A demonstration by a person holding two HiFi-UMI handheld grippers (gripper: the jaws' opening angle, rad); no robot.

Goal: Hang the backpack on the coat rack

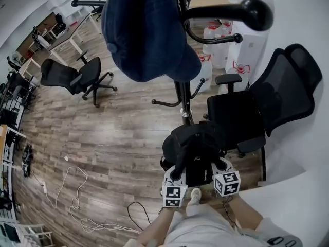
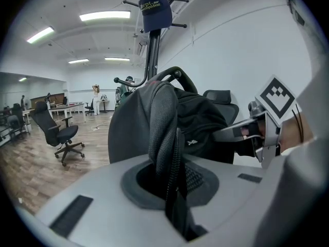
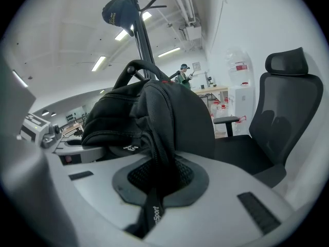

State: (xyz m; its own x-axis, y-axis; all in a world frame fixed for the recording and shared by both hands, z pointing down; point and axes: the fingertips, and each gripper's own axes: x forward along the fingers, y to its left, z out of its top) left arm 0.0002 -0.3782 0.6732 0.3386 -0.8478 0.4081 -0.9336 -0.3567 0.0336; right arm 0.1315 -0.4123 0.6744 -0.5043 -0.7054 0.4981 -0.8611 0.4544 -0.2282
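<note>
A black backpack (image 1: 193, 148) hangs between my two grippers, low beside the foot of the black coat rack (image 1: 182, 94). My left gripper (image 1: 177, 171) is shut on one grey-black shoulder strap (image 2: 164, 138), which runs down between its jaws. My right gripper (image 1: 218, 166) is shut on the other strap (image 3: 157, 153), which also passes through its jaws. The backpack's body (image 2: 200, 117) bulges just beyond both grippers, top handle up. The rack's pole (image 2: 150, 50) rises behind it. A navy cap (image 1: 144, 30) hangs on one upper hook, and another knobbed hook (image 1: 247, 9) sticks out bare.
A black office chair (image 1: 257, 112) stands close on the right of the rack. Another chair (image 1: 77, 76) sits further off to the left. Water jugs (image 1: 218, 40) stand by the white wall. A white cable (image 1: 77, 199) lies on the wooden floor at the lower left.
</note>
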